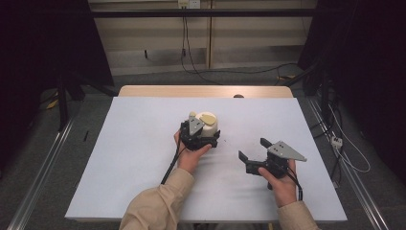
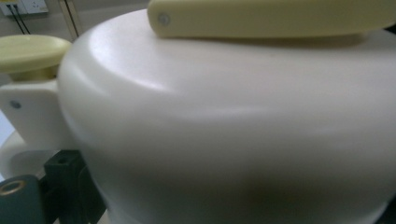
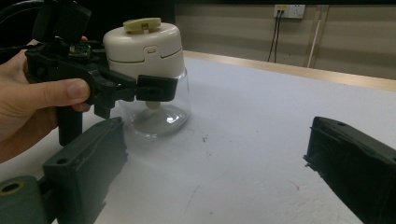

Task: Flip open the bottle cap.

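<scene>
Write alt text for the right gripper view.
The left gripper, held in a hand, clamps a clear jar under its cream lid on a white table. The right gripper waits open nearby.

jar (image 1: 206,125) on table (image 1: 134,143), right gripper (image 1: 253,154) right

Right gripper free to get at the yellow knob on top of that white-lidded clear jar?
Probably yes. The right gripper is open and holds nothing, with bare white table between it and the jar. The left gripper clamps the jar's side, leaving the yellow knob uncovered.
</scene>
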Demonstrator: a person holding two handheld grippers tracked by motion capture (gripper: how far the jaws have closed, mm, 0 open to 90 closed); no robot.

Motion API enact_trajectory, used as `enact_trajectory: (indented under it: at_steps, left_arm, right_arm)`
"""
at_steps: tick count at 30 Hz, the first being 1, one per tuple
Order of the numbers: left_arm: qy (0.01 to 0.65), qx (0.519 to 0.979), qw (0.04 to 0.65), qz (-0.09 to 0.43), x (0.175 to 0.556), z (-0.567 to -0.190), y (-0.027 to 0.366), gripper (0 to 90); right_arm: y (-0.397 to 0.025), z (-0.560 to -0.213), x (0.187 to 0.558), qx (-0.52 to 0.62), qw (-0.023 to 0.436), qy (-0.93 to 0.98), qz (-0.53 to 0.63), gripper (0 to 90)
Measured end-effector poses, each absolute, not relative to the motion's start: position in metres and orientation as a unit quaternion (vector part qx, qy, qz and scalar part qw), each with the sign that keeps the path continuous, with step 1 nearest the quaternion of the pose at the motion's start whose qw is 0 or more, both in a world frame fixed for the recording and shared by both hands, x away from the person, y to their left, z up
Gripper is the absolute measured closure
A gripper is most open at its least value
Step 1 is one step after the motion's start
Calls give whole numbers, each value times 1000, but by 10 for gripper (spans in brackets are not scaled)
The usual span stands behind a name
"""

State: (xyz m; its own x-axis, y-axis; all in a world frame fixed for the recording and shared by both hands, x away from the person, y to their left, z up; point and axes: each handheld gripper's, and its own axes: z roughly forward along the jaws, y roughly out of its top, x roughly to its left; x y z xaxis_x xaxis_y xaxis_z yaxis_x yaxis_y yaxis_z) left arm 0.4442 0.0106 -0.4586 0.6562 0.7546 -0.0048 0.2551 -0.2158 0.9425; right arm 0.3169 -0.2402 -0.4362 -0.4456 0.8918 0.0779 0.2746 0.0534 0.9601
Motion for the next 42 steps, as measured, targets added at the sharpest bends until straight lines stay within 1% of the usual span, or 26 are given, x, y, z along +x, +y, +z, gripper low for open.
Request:
enact_trajectory:
  at_steps: [4, 7, 13, 19, 26, 30, 34, 36, 41, 42]
  left_arm:
    - [339, 743, 526, 238, 444, -459, 11, 51]
    - [339, 743, 526, 237, 444, -459, 11, 51]
    - [340, 742, 527, 237, 444, -459, 10, 51]
    - [338, 742, 527, 239, 444, -459, 11, 51]
    - [339, 741, 528, 239, 444, -460, 11, 51]
    - [339, 742, 527, 239, 444, -459, 11, 51]
    - [339, 741, 527, 239, 444, -460, 10, 51]
    - [340, 741, 527, 239, 444, -460, 10, 52]
    - [340, 741, 527, 240, 444, -460, 10, 51]
    - [341, 740, 528, 240, 444, -460, 10, 51]
  right_arm:
    - [-236, -435, 320, 440, 288, 669, 526, 51]
    - [-235, -437, 325, 452, 272, 661, 534, 60]
    - [-235, -436, 332, 451, 281, 664, 526, 59]
    - [-229, -436, 339, 448, 280, 670, 522, 66]
    - [-224, -429, 345, 444, 287, 670, 521, 81]
    - [-221, -427, 348, 446, 290, 667, 521, 132]
    - [-215, -423, 351, 440, 287, 673, 520, 218]
    - [-213, -421, 352, 439, 279, 673, 525, 282]
    - [-206, -418, 357, 444, 270, 669, 532, 348]
    - [-205, -417, 358, 442, 269, 670, 532, 374]
